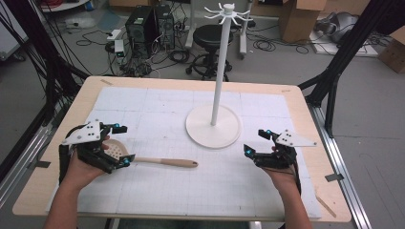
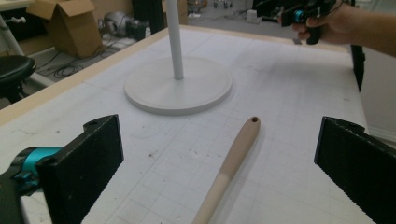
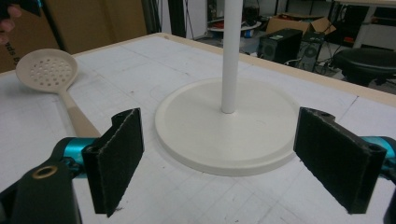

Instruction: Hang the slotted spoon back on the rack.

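Observation:
A beige slotted spoon [image 1: 157,161] lies flat on the white mat, head to the left and handle pointing right. My left gripper [image 1: 125,144] is open over the spoon's head, one jaw on each side. In the left gripper view the handle [image 2: 236,151] runs away between the wide-apart jaws, untouched. A white hook stand [image 1: 213,126] rises from its round base at the mat's middle. My right gripper [image 1: 254,141] is open to the right of that base, with nothing in it. In the right gripper view the base [image 3: 229,135] and the spoon's head [image 3: 46,70] lie beyond the jaws.
The white grid mat [image 1: 191,191] covers most of the wooden table [image 1: 305,100]. The stand's hooks [image 1: 228,10] sit high above the table. A black stool [image 1: 210,38], computers and cardboard boxes stand on the floor beyond the far edge.

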